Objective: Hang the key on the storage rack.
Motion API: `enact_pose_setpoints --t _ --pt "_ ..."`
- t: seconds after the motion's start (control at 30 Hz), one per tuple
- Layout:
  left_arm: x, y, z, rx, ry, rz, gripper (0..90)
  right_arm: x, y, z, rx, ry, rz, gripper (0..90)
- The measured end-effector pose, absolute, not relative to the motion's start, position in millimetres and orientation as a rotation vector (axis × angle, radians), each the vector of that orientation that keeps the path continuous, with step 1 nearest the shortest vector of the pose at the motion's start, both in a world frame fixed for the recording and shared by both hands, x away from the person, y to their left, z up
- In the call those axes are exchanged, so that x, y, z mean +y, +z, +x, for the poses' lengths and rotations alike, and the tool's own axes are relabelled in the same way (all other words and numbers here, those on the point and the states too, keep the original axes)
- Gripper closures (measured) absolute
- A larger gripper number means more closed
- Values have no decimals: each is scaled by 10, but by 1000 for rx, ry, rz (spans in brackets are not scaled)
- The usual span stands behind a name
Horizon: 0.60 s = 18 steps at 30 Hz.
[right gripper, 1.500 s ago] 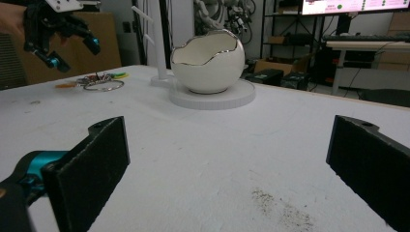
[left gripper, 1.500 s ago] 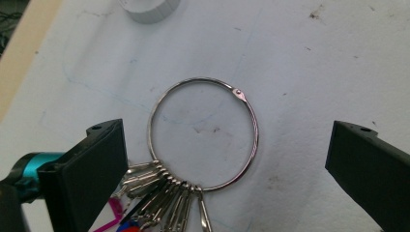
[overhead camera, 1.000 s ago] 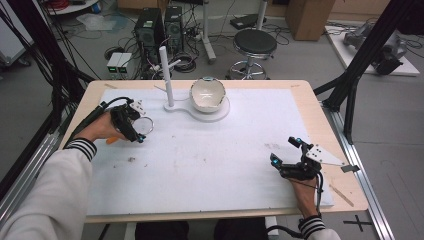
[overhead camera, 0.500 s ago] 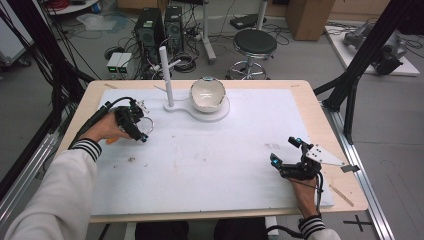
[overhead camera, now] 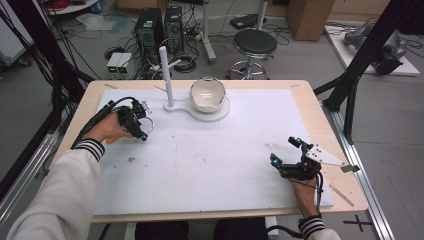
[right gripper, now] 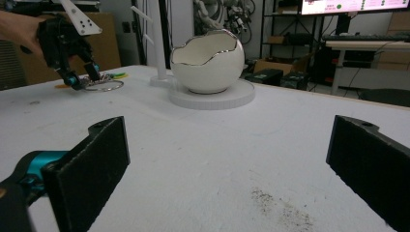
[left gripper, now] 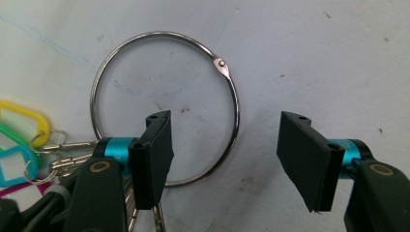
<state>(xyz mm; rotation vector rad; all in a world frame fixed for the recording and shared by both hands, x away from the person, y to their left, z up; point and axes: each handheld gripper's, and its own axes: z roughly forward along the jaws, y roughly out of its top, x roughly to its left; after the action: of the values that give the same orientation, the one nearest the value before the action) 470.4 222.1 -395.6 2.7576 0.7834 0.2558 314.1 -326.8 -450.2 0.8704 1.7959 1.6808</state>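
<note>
Left of the white bowl (overhead camera: 207, 94), you are holding your left gripper (left gripper: 227, 150) wide open and empty over the thin, stiff, slippery key ring (left gripper: 164, 107), so pinch its wire.

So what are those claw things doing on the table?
A person holds a gripper in each hand. The left gripper is open over a metal key ring with coloured tags, one jaw inside the loop, one outside. The right gripper rests open, holding nothing. An egg-shaped bowl sits on a white stand.
</note>
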Motion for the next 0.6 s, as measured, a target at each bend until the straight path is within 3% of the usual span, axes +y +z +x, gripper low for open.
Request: enact_pose_setpoints --t 0.6 --pt "2140 -3979 4731 801 263 2807 579 -3272 -4502 3146 1793 1682 869 10"
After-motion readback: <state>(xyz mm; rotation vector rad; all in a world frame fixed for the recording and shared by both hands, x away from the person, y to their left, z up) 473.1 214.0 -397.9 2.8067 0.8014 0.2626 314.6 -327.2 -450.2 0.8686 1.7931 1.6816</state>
